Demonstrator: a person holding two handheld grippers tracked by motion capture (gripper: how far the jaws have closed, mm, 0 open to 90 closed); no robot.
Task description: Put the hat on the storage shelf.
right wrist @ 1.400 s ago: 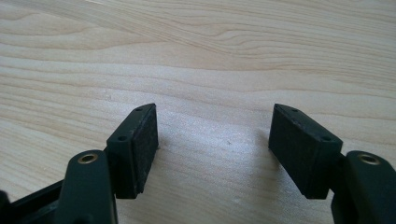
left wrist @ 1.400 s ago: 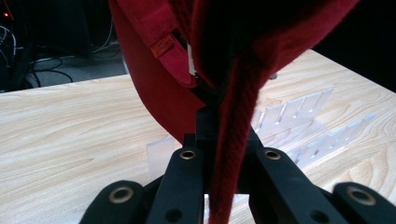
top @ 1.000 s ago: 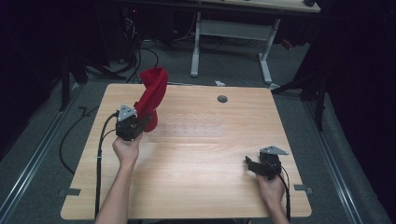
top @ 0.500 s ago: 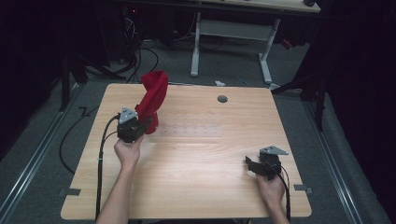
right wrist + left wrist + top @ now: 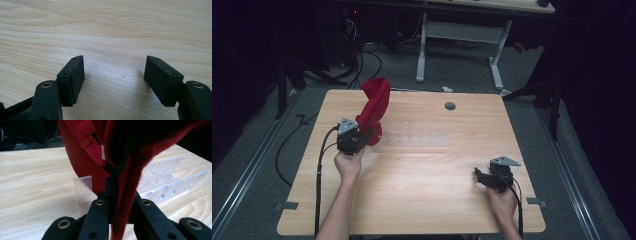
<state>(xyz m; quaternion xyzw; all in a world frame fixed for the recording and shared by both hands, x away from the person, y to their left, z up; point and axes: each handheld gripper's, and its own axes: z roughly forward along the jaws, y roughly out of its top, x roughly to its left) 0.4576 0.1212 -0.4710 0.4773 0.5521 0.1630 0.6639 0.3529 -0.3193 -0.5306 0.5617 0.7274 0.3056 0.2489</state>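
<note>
A red cloth (image 5: 375,102) stands up twisted above the table's back left, and my left gripper (image 5: 366,136) is shut on its lower end. In the left gripper view the red cloth (image 5: 82,157) hangs down between the closed jaws of the left gripper (image 5: 120,195), and a seam with a small tag shows near the top. My right gripper (image 5: 479,176) rests near the front right of the table. Its pads (image 5: 75,75) stand wide apart over bare wood, with nothing between them, so the right gripper (image 5: 113,77) is open.
A clear slotted acrylic rack (image 5: 417,140) lies flat on the wooden table (image 5: 437,210) just right of the left gripper; the rack (image 5: 170,185) also appears behind the cloth. A cable hole (image 5: 450,106) sits at the back. Beyond stands another desk frame (image 5: 462,35), with cables on the floor (image 5: 357,57).
</note>
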